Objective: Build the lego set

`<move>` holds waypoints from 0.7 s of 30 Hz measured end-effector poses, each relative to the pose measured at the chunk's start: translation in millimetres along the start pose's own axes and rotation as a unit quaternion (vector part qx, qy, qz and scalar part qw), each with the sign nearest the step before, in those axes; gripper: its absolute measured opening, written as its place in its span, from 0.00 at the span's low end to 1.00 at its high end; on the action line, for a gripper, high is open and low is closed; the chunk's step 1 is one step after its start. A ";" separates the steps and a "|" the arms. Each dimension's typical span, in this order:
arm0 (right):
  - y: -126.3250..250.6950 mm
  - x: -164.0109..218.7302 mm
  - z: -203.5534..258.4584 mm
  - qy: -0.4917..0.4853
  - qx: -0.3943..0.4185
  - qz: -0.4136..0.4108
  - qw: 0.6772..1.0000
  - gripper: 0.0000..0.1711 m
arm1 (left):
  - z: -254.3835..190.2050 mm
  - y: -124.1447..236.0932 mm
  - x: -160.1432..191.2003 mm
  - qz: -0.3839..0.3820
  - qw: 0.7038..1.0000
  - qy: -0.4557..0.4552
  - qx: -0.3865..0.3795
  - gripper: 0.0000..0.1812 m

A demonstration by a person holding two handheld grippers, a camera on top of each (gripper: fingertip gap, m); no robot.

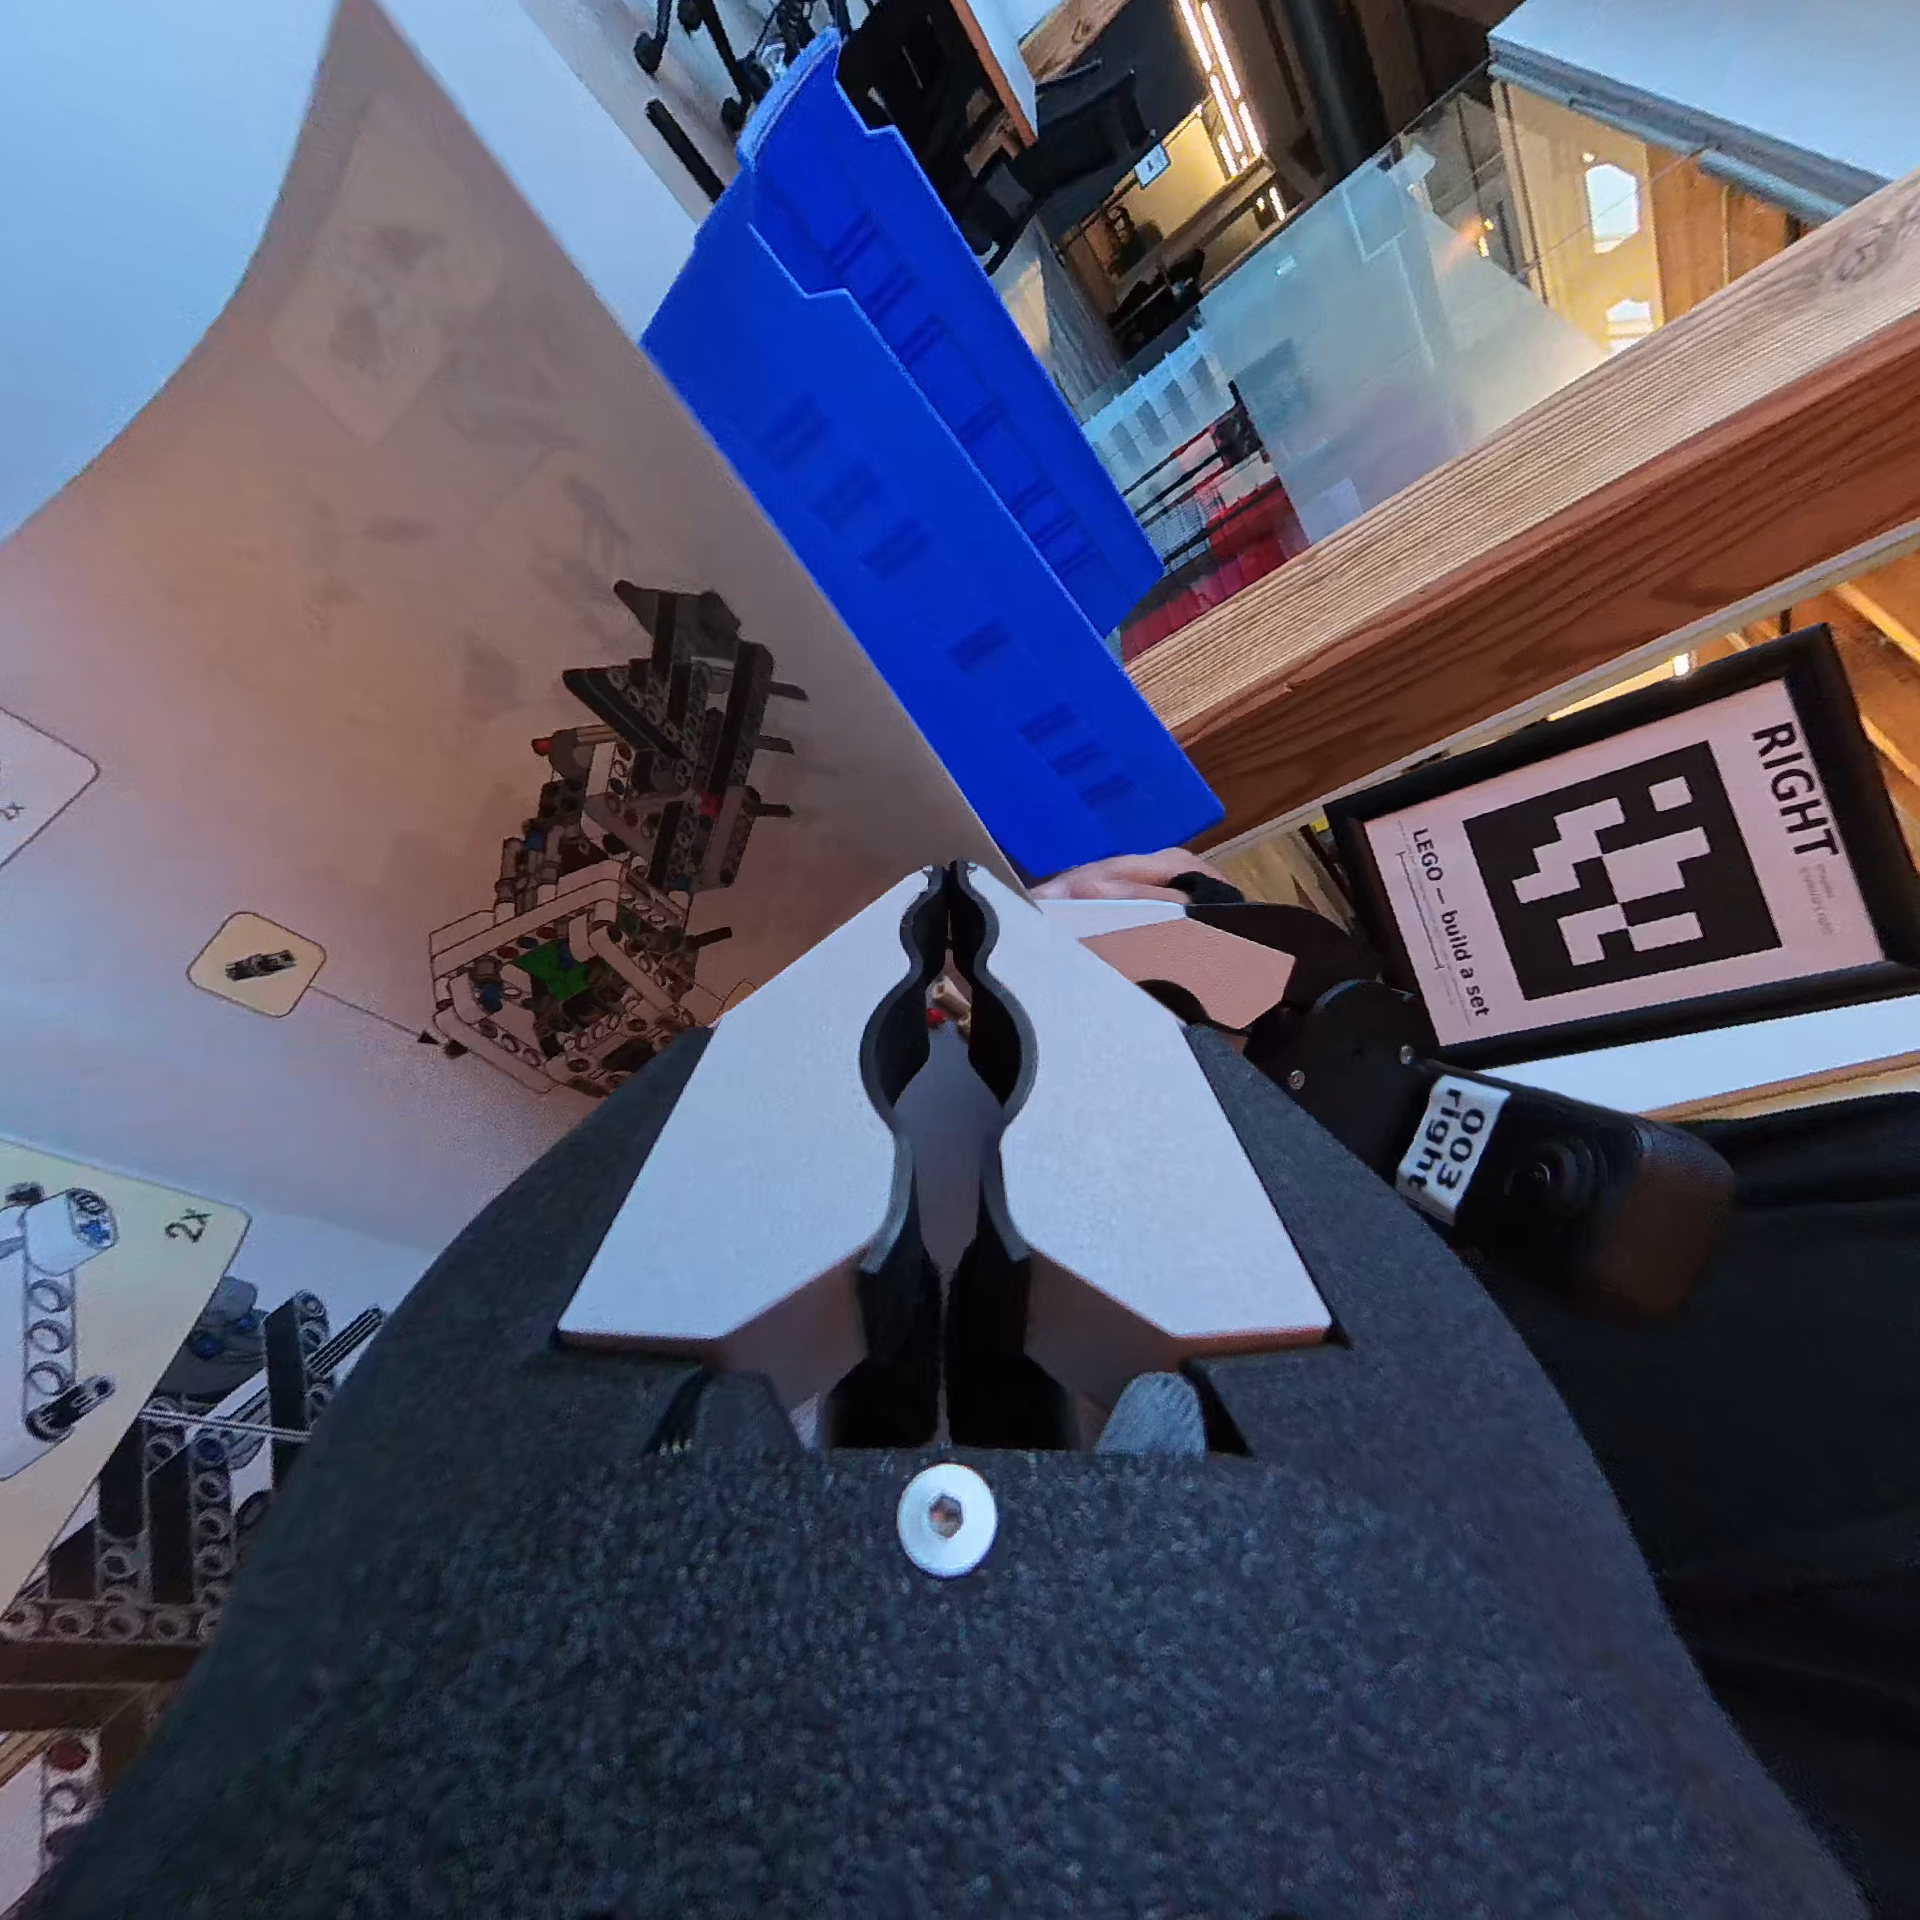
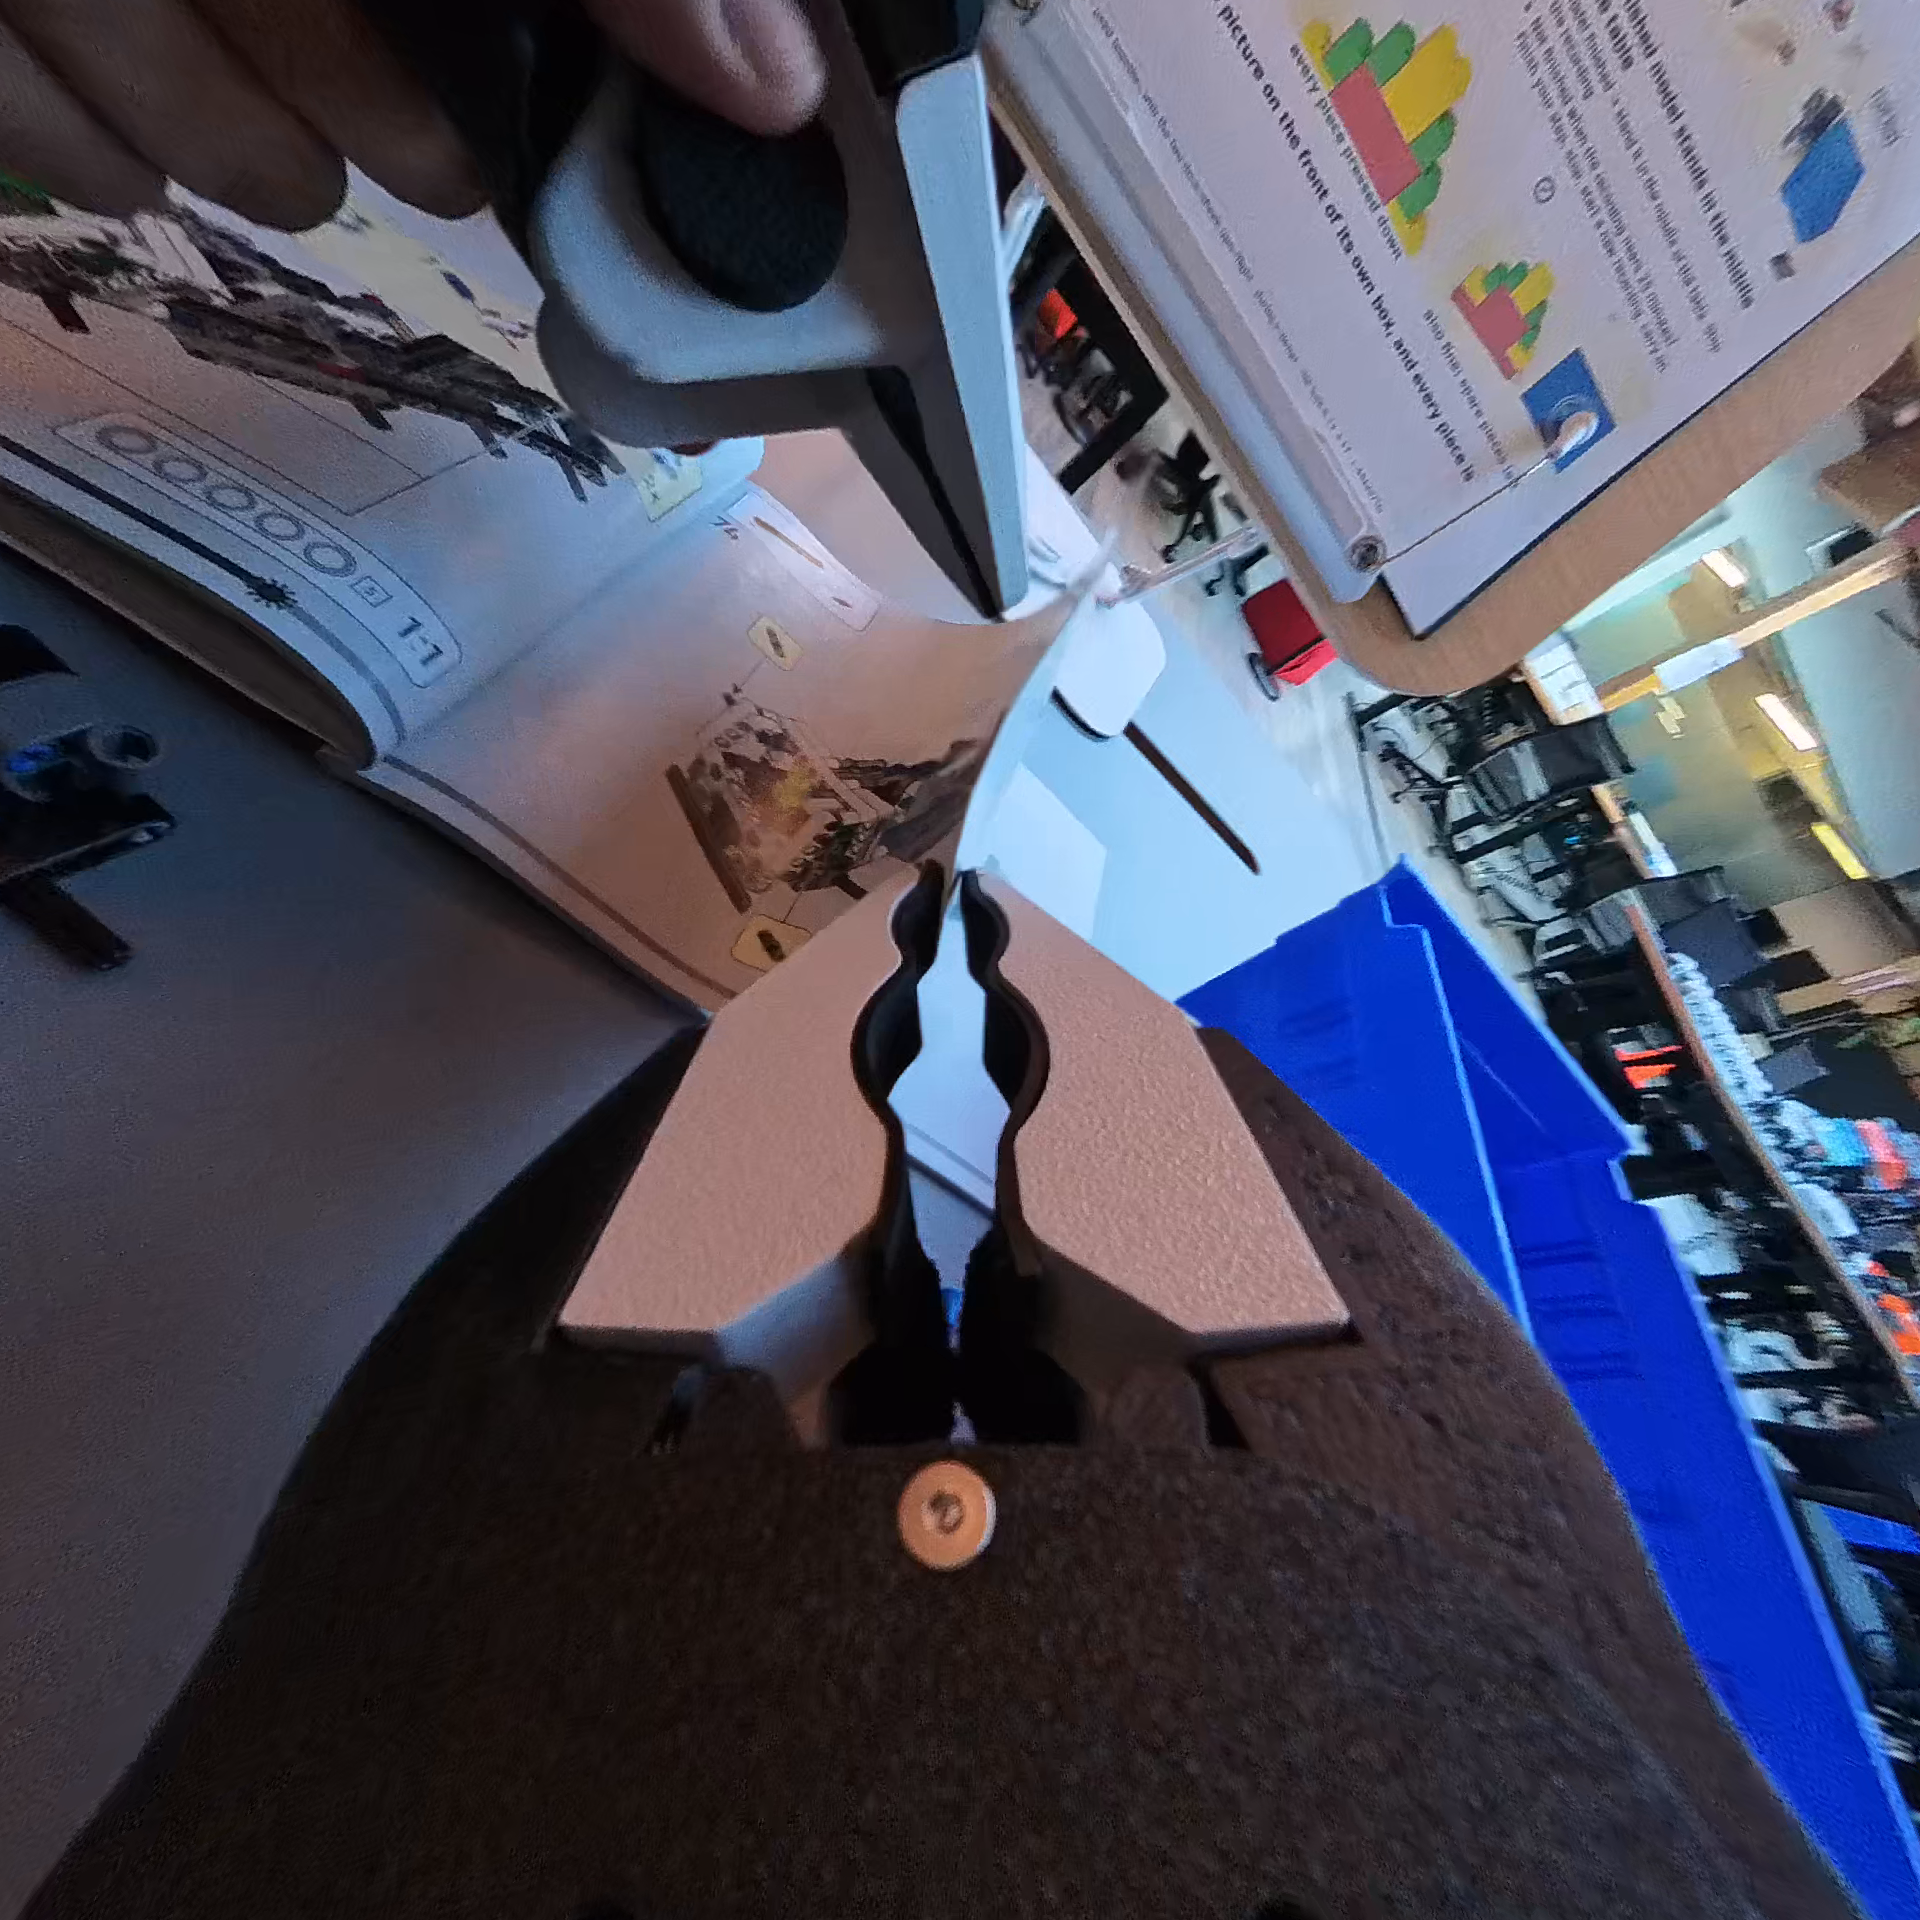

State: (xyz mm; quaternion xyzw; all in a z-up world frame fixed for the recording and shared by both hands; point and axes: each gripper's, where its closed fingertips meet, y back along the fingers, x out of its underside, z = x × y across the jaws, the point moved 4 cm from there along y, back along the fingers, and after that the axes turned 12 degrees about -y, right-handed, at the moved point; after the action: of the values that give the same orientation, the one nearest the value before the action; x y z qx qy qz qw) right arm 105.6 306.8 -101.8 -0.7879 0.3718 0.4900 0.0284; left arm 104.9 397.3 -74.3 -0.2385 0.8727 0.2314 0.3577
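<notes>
The open instruction booklet (image 2: 520, 644) lies on a grey surface, and one of its pages (image 1: 416, 623) is lifted and curved. My left gripper (image 1: 951, 873) is shut, with its tips pinching that page at its edge. In the right wrist view the left gripper (image 2: 992, 597) grips the page's far corner. My right gripper (image 2: 951, 883) is closed on the same page's (image 2: 831, 675) edge, which runs in between its tips. The right gripper also shows in the left wrist view (image 1: 1091, 920), close beside the left tips at the page corner.
Blue plastic bins (image 1: 935, 468) stand just behind the page and also show in the right wrist view (image 2: 1558, 1299). A framed marker sign (image 1: 1621, 862) and a wooden beam (image 1: 1558, 499) are to the right. A dark built piece (image 2: 73, 810) lies on the grey surface (image 2: 260, 1143). A hand (image 2: 208, 104) holds the left gripper. My right tips are roughly 12 cm from the dark built piece (image 2: 73, 810).
</notes>
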 end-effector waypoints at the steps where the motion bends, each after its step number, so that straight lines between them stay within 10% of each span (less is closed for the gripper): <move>1: 1.1 -0.4 -0.1 -0.012 -0.008 -0.002 1.000 0.01 | -1.2 -0.2 -0.8 -0.004 1.000 0.000 0.003 0.00; 6: 0.6 2.5 -4.2 -0.006 0.001 -0.002 1.000 0.00 | 1.4 -1.5 -7.0 -0.024 1.000 0.016 0.007 0.15; 21: 0.8 1.3 -9.8 -0.042 -0.008 -0.010 0.999 0.00 | 3.5 -7.4 -9.0 -0.045 0.998 0.011 0.030 0.06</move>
State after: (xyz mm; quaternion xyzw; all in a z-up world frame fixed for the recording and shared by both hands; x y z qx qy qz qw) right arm 112.8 301.4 -97.5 -0.7705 0.3585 0.5254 0.0429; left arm 116.7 395.8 -71.7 -0.2692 0.8716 0.1858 0.3652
